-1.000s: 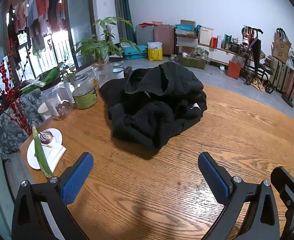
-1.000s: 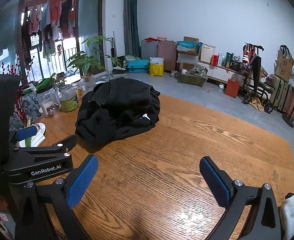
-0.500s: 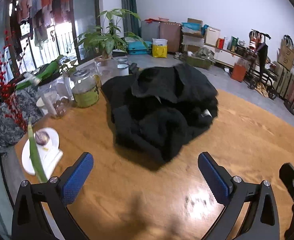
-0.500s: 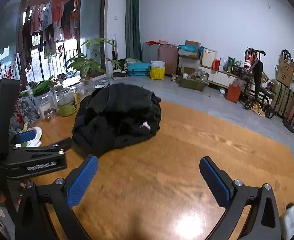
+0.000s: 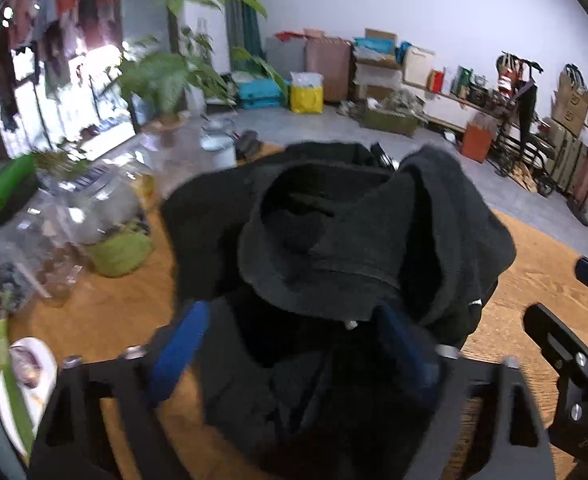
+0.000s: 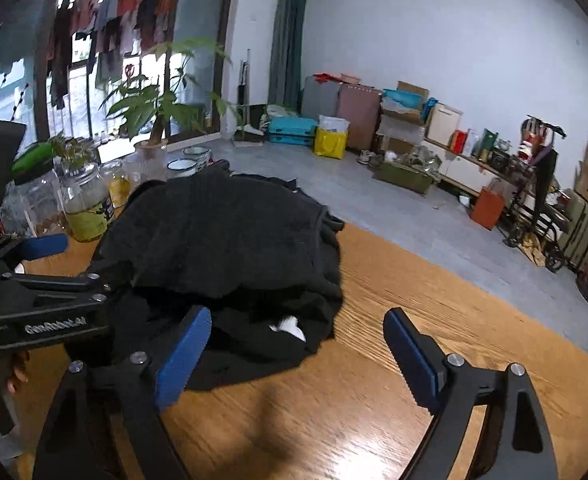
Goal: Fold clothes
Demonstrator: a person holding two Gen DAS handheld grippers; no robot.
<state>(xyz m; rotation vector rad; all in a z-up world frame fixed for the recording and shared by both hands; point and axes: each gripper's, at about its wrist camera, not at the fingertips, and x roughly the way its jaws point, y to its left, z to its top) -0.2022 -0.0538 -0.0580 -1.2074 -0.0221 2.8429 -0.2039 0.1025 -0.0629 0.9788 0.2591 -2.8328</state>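
A crumpled black garment (image 5: 333, 220) lies heaped on the round wooden table (image 5: 533, 248). My left gripper (image 5: 294, 340) is pushed into the near side of the heap. It is open, and black cloth lies between its blue pads and over its frame. In the right wrist view the same garment (image 6: 222, 232) sits left of centre, with a white label showing at its front edge. My right gripper (image 6: 294, 320) stands open at the heap's front right edge, with its left pad by the cloth and its right pad over bare wood. The left gripper (image 6: 74, 266) enters the heap from the left.
Glass jars (image 6: 86, 208) and a potted plant (image 6: 154, 120) crowd the table's far left. A white plate (image 5: 26, 380) with a green leaf across it sits at the left edge. Bare wood (image 6: 413, 300) stretches to the right of the heap. Suitcases and boxes line the far wall.
Both grippers have moved forward to the garment. The left one went from open above bare wood into the heap, with cloth now between its fingers. The right one reached the heap's edge.
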